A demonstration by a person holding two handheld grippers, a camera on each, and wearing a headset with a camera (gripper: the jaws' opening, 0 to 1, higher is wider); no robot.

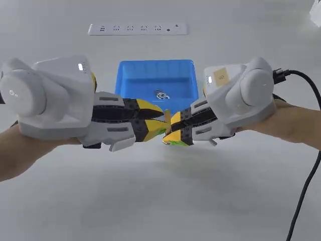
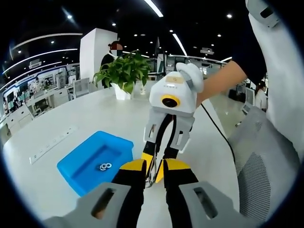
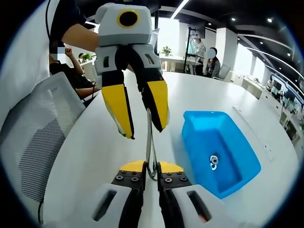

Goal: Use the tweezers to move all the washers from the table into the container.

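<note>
Two washers (image 1: 160, 95), as far as I can make out, lie in the blue container (image 1: 131, 78) at upper centre of the head view. The tweezers (image 3: 150, 152) look like thin, springy, probably slippery steel. The right gripper (image 3: 152, 175) is clamped on their butt end, and the left gripper (image 3: 143, 132) has its jaws apart astride the tips. Pinching mid-arm seems wisest. The table (image 1: 160, 201) lies open all round, and the container's walls are the one edge to clear.

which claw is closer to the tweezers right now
Right. The right claw is shut on the tweezers, touching them. The left claw is open, its jaws either side of the tweezers' far end, apparently not touching.
</note>
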